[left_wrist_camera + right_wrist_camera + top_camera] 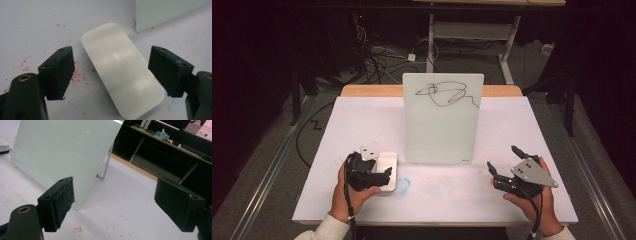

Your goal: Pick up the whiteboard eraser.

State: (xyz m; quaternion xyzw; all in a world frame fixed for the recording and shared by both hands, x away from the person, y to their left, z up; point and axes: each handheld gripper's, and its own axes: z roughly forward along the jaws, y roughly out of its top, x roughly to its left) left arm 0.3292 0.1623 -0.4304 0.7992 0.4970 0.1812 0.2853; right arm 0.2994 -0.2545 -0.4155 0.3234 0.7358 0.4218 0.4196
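Left gripper [371,176] fingers spread wide over flat white rounded-rectangle eraser [122,67] on white table [362,125], right gripper [504,167] fingers wide apart, empty, near upright scribbled whiteboard [441,120]

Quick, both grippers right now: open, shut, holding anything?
Left gripper: open, jaws either side of the white eraser lying on the table, not clamped on it.
Right gripper: open, holding nothing, near the whiteboard.

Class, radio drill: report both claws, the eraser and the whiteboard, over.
Left claw open, straddling the white eraser, no contact. Right claw open, empty, right of the whiteboard. Board upright, scribble on it. Nothing in between.
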